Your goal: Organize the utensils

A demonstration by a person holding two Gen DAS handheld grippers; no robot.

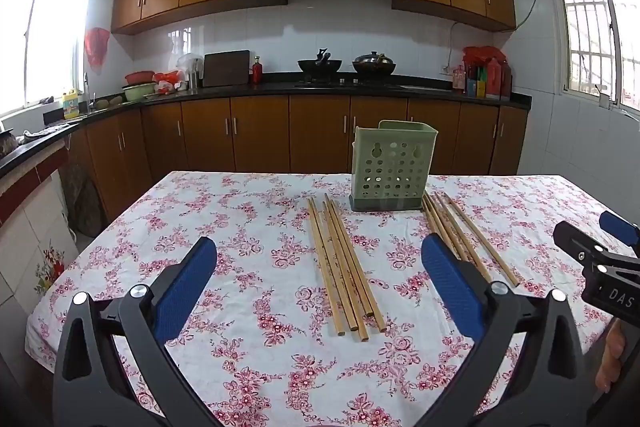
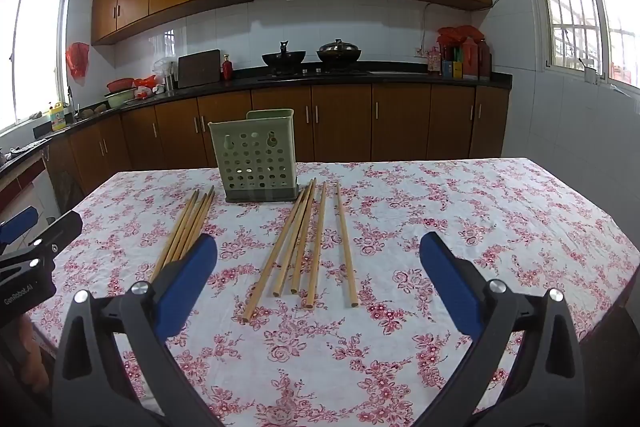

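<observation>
A pale green perforated utensil holder [image 1: 390, 169] stands upright at the far middle of the table; it also shows in the right wrist view [image 2: 256, 163]. Two bundles of several wooden chopsticks lie flat in front of it. The left bundle [image 1: 344, 265] lies between my left gripper's fingers; it shows in the right wrist view [image 2: 188, 227]. The right bundle [image 2: 308, 243] lies ahead of my right gripper; it shows in the left wrist view [image 1: 468, 239]. My left gripper [image 1: 318, 279] is open and empty above the near table. My right gripper [image 2: 318, 275] is open and empty, and appears at the left wrist view's right edge [image 1: 596, 243].
The table carries a white cloth with pink flowers [image 1: 248, 227]. Its near edge runs just under both grippers. Behind it stand brown kitchen cabinets [image 1: 320, 135] and a black counter with woks [image 1: 320, 66], bottles and bowls. Windows sit on both side walls.
</observation>
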